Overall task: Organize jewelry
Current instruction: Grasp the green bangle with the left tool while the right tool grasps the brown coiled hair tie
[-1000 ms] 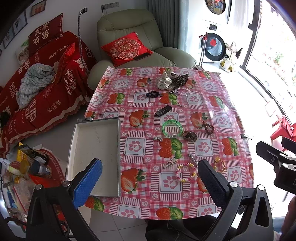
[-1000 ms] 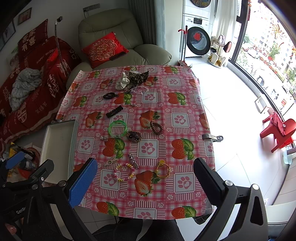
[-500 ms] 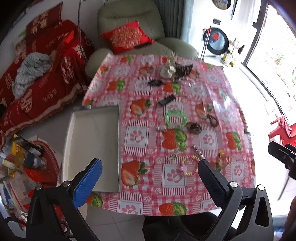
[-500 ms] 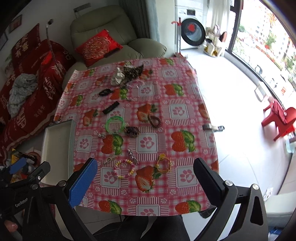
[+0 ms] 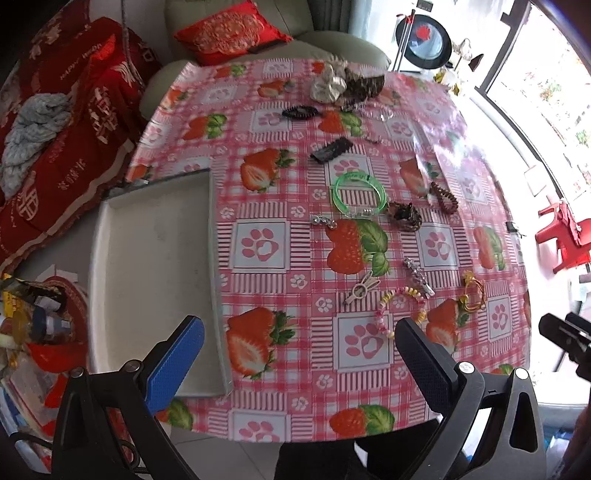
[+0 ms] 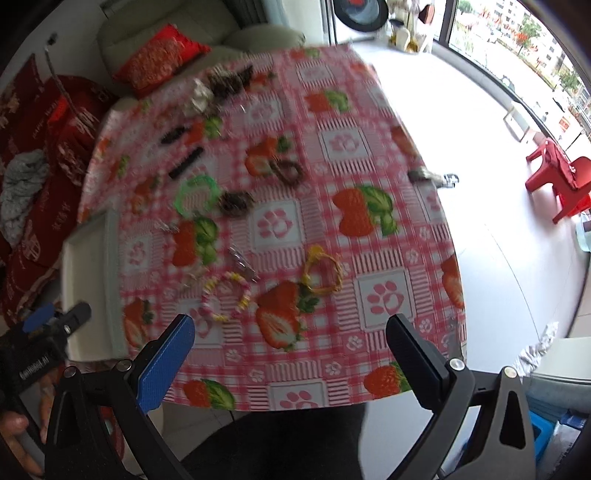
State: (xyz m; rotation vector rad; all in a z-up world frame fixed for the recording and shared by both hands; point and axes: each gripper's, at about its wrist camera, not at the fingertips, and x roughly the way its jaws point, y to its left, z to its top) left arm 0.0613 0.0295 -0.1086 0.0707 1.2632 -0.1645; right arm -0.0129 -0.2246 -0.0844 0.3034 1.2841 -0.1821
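Observation:
Jewelry lies scattered on a strawberry-print tablecloth (image 5: 258, 251): a green bangle (image 5: 359, 192), a pastel bead bracelet (image 5: 400, 308), a yellow bracelet (image 5: 472, 293), a brown bead bracelet (image 5: 443, 195), a black clip (image 5: 330, 149) and several small pieces. An empty white tray (image 5: 151, 258) sits at the table's left edge. My left gripper (image 5: 301, 363) is open and empty above the near edge, beside the tray. My right gripper (image 6: 291, 363) is open and empty above the near edge; the yellow bracelet (image 6: 323, 273) and bead bracelet (image 6: 227, 295) lie just ahead of it.
Scrunchies (image 5: 345, 86) sit at the table's far end. A green armchair with a red cushion (image 5: 229, 33) stands behind, a red-covered sofa (image 5: 55, 122) at left, clutter on the floor (image 5: 33, 332) below the tray, and a red plastic chair (image 6: 557, 181) at right.
Both grippers have moved forward and down toward the table, so the jewelry looks nearer. Both stay open and empty. The right view is blurred by motion.

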